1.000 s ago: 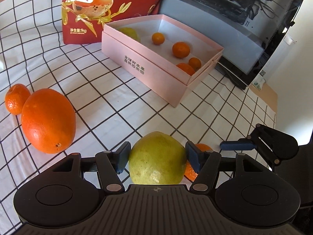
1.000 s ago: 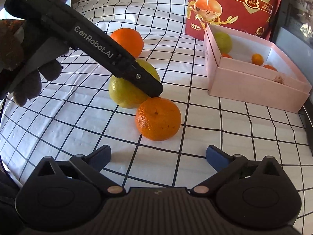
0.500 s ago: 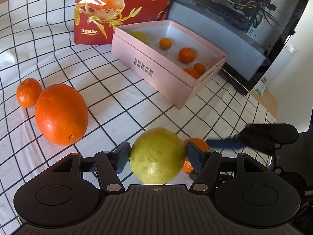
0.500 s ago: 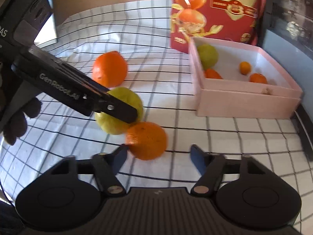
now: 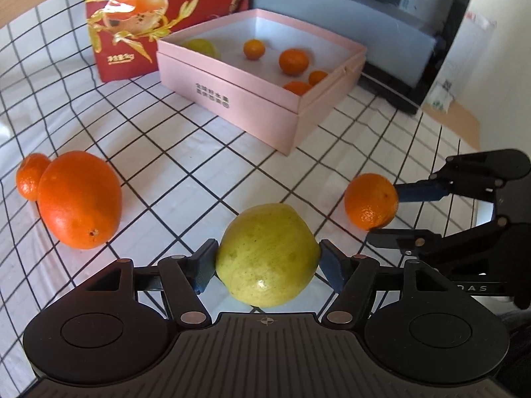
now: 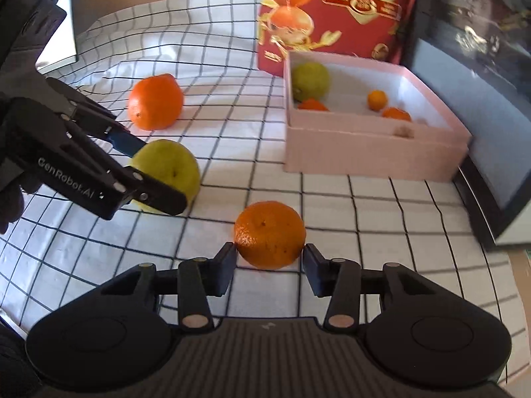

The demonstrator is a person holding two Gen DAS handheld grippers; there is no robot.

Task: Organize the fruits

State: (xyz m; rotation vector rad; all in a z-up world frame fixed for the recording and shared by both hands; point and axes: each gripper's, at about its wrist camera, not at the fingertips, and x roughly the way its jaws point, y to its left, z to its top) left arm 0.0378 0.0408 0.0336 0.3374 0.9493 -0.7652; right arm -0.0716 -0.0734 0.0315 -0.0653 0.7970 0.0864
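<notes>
White black-grid tablecloth [image 5: 186,152] covers the table. Red printed bag [image 5: 139,20] stands upright behind. Dark computer case [image 6: 471,76] stands alongside.

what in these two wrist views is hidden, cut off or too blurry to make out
- Left wrist view: the pink box near wall hides most of the yellow-green fruit inside.
- Left wrist view: the large orange covers part of the small mandarin behind it.
- Left wrist view: the box's printed characters are too small to read.
- Right wrist view: the left gripper hides part of the yellow-green fruit on the cloth.
- Both views: the red bag is cut off by the top edge.
</notes>
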